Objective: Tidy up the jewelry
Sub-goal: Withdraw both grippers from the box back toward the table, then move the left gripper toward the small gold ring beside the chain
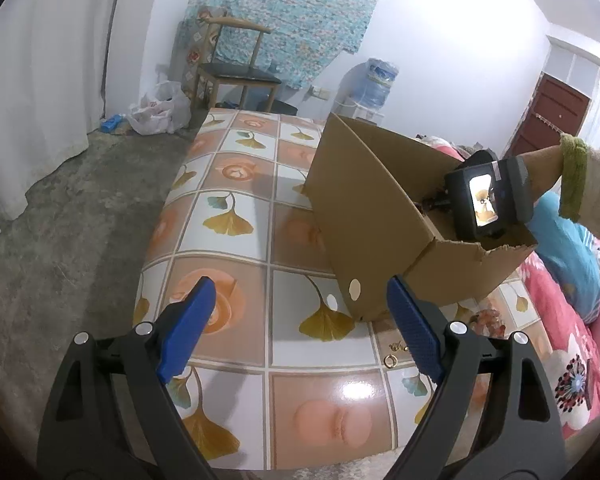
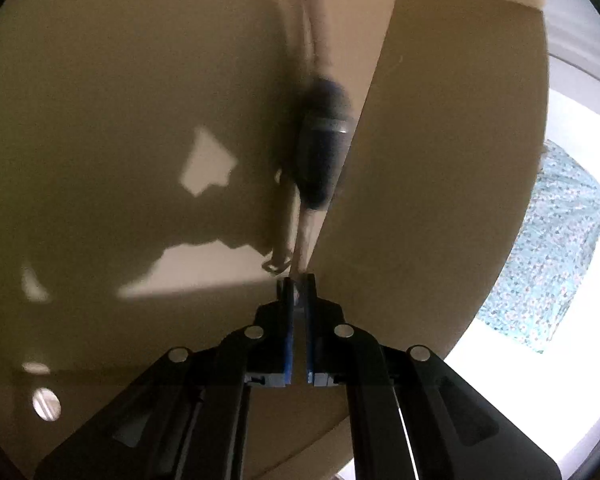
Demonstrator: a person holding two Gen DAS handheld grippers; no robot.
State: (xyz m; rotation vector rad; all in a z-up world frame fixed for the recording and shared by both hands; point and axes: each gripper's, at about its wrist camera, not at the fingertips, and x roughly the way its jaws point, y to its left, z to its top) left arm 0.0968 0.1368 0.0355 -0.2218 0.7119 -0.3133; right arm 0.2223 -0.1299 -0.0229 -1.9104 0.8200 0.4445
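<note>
Inside the brown cardboard box, the right tongs pinch a blurred, dark-beaded pale bracelet; its dangling clasp could snag the wall. The left tongs gape wide and empty over the tiled bench, near small gold earrings.

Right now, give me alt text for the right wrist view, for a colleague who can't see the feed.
The right gripper, jaws shut, holds the end of a pale strap with a dark, blurred watch-like piece that hangs inside a cardboard box. A small metal clasp dangles beside the strap. Past the box's right wall, a floral cloth shows.
</note>
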